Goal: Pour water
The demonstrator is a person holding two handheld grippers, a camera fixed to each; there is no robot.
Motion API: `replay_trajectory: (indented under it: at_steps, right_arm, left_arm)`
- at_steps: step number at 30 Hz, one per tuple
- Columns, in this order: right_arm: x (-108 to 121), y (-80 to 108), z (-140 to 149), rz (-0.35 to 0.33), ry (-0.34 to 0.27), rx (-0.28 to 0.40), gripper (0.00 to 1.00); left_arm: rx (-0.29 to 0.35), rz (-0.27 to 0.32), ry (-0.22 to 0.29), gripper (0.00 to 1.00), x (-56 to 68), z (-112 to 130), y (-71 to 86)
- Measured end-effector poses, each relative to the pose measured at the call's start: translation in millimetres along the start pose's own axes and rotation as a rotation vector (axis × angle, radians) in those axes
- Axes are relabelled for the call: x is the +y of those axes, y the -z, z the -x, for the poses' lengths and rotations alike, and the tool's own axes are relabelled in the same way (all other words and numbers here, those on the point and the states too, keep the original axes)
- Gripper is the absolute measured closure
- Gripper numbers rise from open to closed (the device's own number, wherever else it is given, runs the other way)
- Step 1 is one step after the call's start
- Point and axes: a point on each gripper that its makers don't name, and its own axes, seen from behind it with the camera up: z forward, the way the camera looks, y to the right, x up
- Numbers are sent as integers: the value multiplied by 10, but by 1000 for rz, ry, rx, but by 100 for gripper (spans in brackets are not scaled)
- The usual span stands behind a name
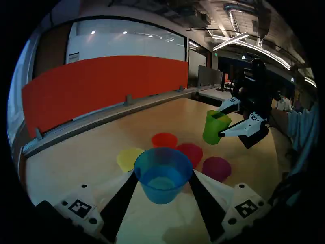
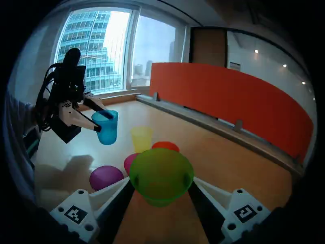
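The left tool (image 1: 163, 175) clamps the blue cup (image 1: 162, 193), held just ahead of it above the worktop (image 1: 73, 162); the right tool (image 2: 161, 181) grips the green cup (image 2: 161, 171) likewise (both cups upright, well apart).

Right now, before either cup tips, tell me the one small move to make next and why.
Probably bring the blue cup, clamped in the left tongs, closer to the green cup held in the right tongs. Both cups are upright and apart above the table, and the blue one seems to hold water, so tipping now would likely miss.
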Motion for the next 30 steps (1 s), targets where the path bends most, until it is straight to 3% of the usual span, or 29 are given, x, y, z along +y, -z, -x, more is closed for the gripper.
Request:
replay_trajectory:
  at_steps: [21, 30]
  right_arm:
    - [-176, 234, -725, 15, 11, 216, 11]
    - [-268, 235, -830, 4, 25, 246, 11]
  left_arm:
    - [145, -20, 12, 14, 70, -498, 346]
    - [207, -24, -15, 14, 93, -685, 442]
